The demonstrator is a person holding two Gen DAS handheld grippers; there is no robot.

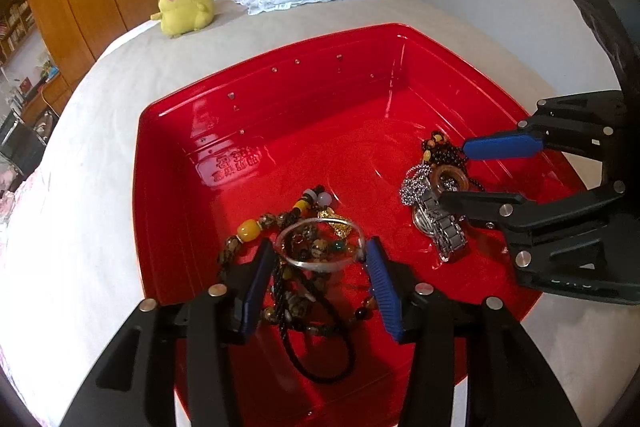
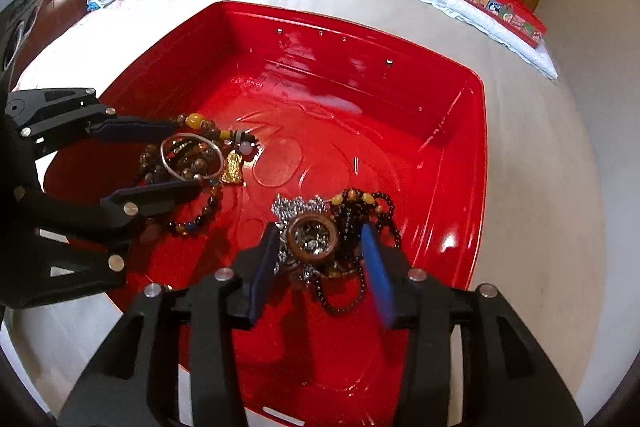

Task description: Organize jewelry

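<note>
In the left wrist view, the left gripper [image 1: 320,263] is low in the centre of the frame, and its two blue pads stand one on each side of a silver bangle [image 1: 320,245], which lies on top of a heap of bead bracelets [image 1: 280,259] on the floor of the red tray [image 1: 260,79]. The bangle lies almost flat, so its ring opens upward, and it fills nearly the whole gap between the pads. The right pad seems to touch its rim, but on the left side a thin gap may remain; the left gripper looks half closed around the bangle, and a firm hold cannot be confirmed. In the right wrist view, the right gripper [image 2: 322,247] is at the lower centre, and its pads stand on both sides of a brown wooden ring [image 2: 313,237]. This ring lies on a second heap, together with a silver chain [image 2: 298,205], dark bead strings [image 2: 380,211] and, seen from the left wrist view, a metal watch [image 1: 442,227]. The pads are apart from the ring on both sides, so this gripper is released. Each hand is clearly nearer to its own heap: the bangle belongs to the left, the wooden ring to the right. The judgement is that the coming move needs only a closing, because both things already lie between the fingers.
</note>
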